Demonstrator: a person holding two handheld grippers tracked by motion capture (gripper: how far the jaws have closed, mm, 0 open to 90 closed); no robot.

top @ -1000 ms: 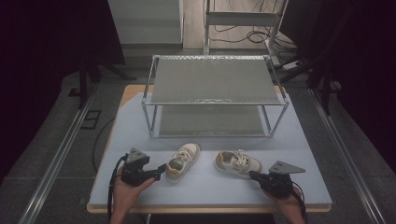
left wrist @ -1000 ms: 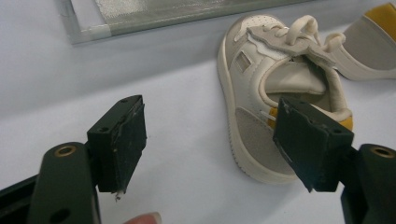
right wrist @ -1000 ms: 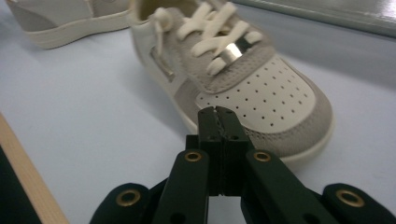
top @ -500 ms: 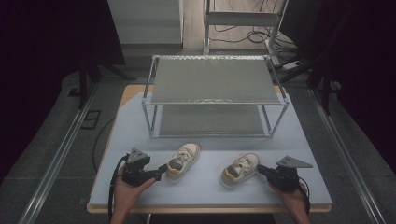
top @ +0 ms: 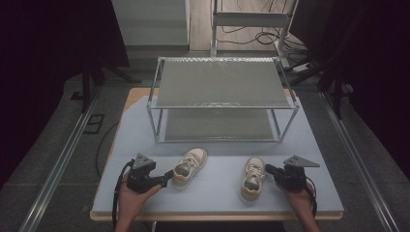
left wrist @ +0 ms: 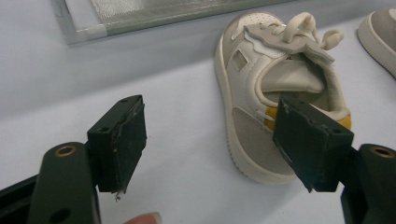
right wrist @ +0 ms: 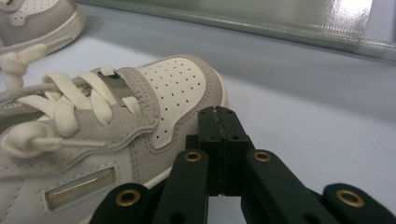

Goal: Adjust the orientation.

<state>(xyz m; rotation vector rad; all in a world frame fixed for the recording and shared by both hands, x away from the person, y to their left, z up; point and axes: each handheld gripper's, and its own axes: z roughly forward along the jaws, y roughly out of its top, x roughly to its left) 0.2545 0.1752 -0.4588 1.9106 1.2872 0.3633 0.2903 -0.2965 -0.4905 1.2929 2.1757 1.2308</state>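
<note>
The right tool has its jaws pressed flat together with nothing between them, and their joined tip sits right against the side of the right shoe, near the toe; in the right gripper view the black tip stands just in front of that shoe's perforated white toe cap, though I cannot tell whether it actually touches. The shoe lies on the pale blue worktop with its toe pointing away toward the rack.

The left tool has its jaws spread wide. In the left gripper view the heel of the left shoe lies just behind the right-hand jaw, while the other jaw stands over bare worktop; neither pad presses on the shoe. From above, that shoe lies tilted, its toe toward the rack and its heel next to the tool's tip.

The two shoes lie side by side, apart. Beyond them stands a two-tier metal rack with mesh shelves.
</note>
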